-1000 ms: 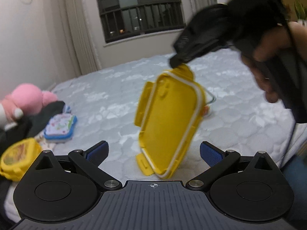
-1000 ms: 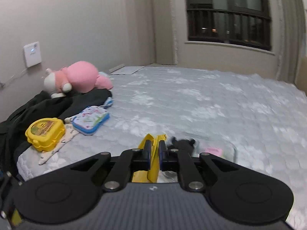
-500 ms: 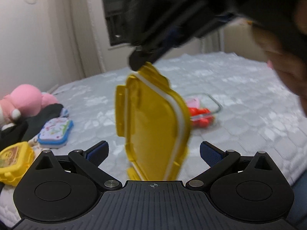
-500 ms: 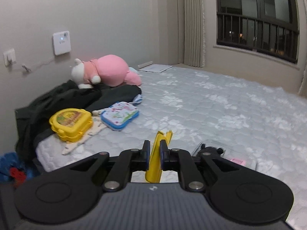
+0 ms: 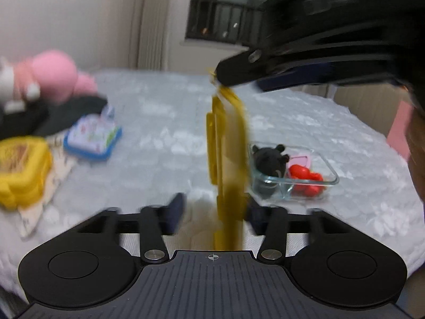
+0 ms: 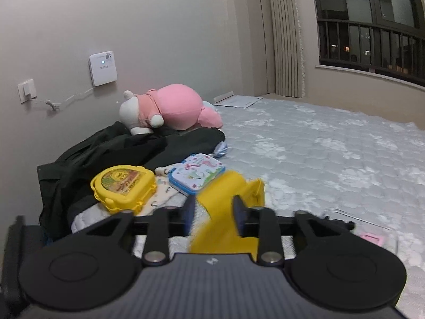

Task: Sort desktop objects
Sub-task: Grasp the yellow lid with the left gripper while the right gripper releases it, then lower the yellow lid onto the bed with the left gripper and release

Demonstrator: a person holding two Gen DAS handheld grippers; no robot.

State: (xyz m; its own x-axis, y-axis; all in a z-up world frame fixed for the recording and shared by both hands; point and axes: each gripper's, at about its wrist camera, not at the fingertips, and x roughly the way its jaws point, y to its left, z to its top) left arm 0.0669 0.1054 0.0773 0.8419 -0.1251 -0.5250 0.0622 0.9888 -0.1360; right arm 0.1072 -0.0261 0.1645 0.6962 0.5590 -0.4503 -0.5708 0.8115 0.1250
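Note:
A yellow container lid hangs edge-on between my two grippers; it also shows in the right wrist view. My left gripper has closed in around its lower edge, with its right pad against the lid and a gap on the left. My right gripper has its jaws parted around the lid's top. A clear glass container on the bed holds a black plush toy, red pieces and a pink item.
On the grey mattress to the left lie a yellow lunch box, a blue-edged tin, dark clothing and a pink plush. A wall stands on the left and a window at the back.
The right gripper's jaws have opened off the lid. The left gripper's jaws have narrowed around the lid's lower edge. The lid has turned edge-on and both grippers have swung left.

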